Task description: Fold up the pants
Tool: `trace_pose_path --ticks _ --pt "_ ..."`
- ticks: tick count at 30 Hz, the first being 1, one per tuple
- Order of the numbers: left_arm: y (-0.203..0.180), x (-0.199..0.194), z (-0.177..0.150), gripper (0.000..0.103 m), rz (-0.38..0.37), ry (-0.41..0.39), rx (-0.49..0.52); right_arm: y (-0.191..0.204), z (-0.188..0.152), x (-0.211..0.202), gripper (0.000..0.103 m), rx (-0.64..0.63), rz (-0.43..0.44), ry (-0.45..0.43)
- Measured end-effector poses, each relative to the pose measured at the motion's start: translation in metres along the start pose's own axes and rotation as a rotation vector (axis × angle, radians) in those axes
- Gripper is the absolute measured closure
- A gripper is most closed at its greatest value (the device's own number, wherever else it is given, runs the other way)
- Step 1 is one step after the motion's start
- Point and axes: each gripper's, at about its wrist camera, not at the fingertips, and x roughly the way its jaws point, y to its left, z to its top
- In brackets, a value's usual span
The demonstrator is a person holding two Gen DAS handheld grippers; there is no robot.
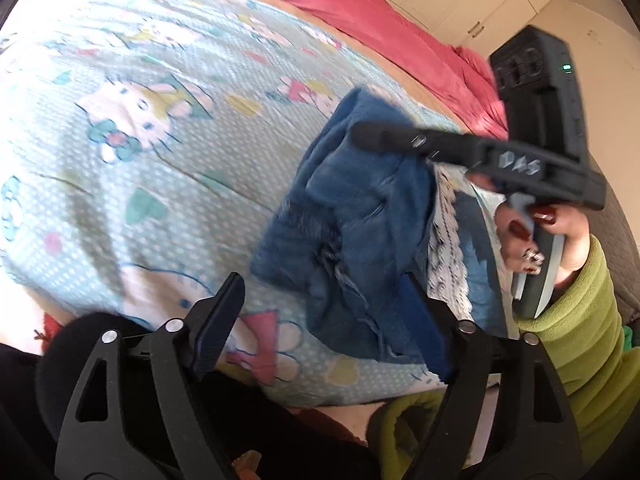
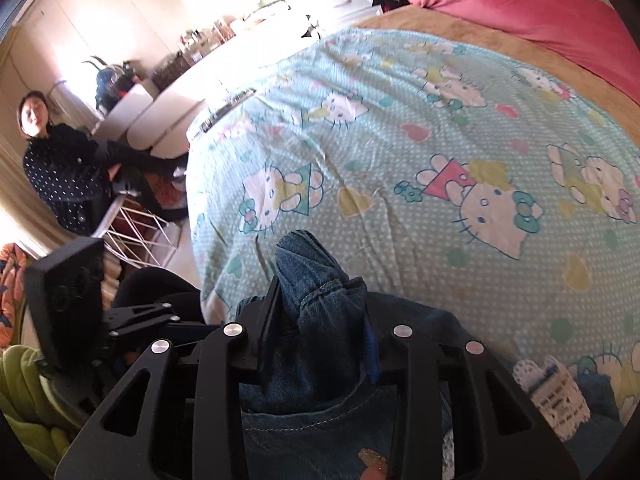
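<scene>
Jeans (image 1: 360,216) bunched on bed's cartoon-cat sheet (image 1: 140,140), near right. Right hand-held gripper (image 2: 320,312) clenched on denim fold; left hand-held gripper (image 1: 320,320) spread wide, nothing btwn fingers.

A broad stretch of the cartoon-print sheet (image 1: 132,128) lies open across the bed, giving free passage to the left and far side. On the near right, the bunched blue pants (image 1: 360,216) block the way, with the right tool (image 1: 372,136) and the hand (image 1: 532,236) gripping it crowded just above and beside them. The left tool (image 1: 320,328), its fingers spread wide, hangs at the near edge of the pants. A pink duvet (image 1: 360,8) banks the far edge; a white wire rack (image 2: 140,236) and a seated person (image 2: 60,160) stand off the bed's left side.
</scene>
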Motion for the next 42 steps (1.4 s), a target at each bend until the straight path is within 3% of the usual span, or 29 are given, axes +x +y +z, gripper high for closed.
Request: trace_pose_path --ticks 4,7,9,10,11,16,18,20,25,29,31,32,34,37,38,40,42 --pt "-0.006 0.019 -0.001 0.018 -0.088 0.058 -0.033 -0.002 -0.008 -0.025 0.07 0.007 0.017 -0.054" --pt "-0.002 0.035 0.003 0.018 -0.197 0.084 -0.119 -0.007 -0.018 -0.047 0.07 0.011 0.028 -0.098" --pt "-0.008 0.039 0.008 0.024 -0.214 0.076 -0.122 -0.013 -0.025 -0.062 0.07 0.022 0.028 -0.134" --pt "-0.017 0.038 0.01 0.044 -0.232 0.075 -0.101 -0.016 -0.027 -0.068 0.07 0.028 0.028 -0.148" --pt "-0.026 0.038 0.01 0.056 -0.243 0.074 -0.083 -0.02 -0.03 -0.073 0.07 0.034 0.026 -0.16" --pt "-0.082 0.03 0.015 0.056 -0.278 0.047 0.043 -0.043 -0.043 -0.104 0.066 0.079 0.052 -0.249" --pt "-0.105 0.029 0.016 0.056 -0.294 0.044 0.102 -0.052 -0.054 -0.121 0.058 0.099 0.068 -0.295" --pt "-0.13 0.035 0.01 0.049 -0.316 0.067 0.193 -0.057 -0.067 -0.138 0.05 0.107 0.066 -0.333" --pt "-0.175 0.071 -0.019 0.045 -0.264 0.161 0.419 -0.074 -0.11 -0.176 0.034 0.166 -0.102 -0.381" --pt "-0.176 0.09 -0.033 0.043 -0.238 0.232 0.446 -0.085 -0.144 -0.176 0.034 0.254 -0.235 -0.311" --pt "-0.177 0.091 -0.037 0.043 -0.212 0.224 0.478 -0.083 -0.153 -0.167 0.032 0.282 -0.249 -0.279" --pt "-0.177 0.09 -0.038 0.043 -0.202 0.218 0.487 -0.082 -0.157 -0.16 0.024 0.3 -0.253 -0.262" --pt "-0.176 0.09 -0.037 0.043 -0.195 0.217 0.48 -0.078 -0.162 -0.149 0.022 0.322 -0.252 -0.244" --pt "-0.165 0.084 -0.042 0.043 -0.19 0.216 0.457 -0.081 -0.17 -0.128 0.03 0.356 -0.313 -0.17" --pt "-0.161 0.082 -0.041 0.043 -0.191 0.213 0.454 -0.084 -0.174 -0.125 0.053 0.372 -0.302 -0.153" --pt "-0.158 0.082 -0.043 0.043 -0.188 0.203 0.45 -0.089 -0.177 -0.122 0.061 0.412 -0.233 -0.169" --pt "-0.158 0.08 -0.042 0.041 -0.182 0.189 0.447 -0.085 -0.174 -0.125 0.075 0.402 -0.192 -0.205"
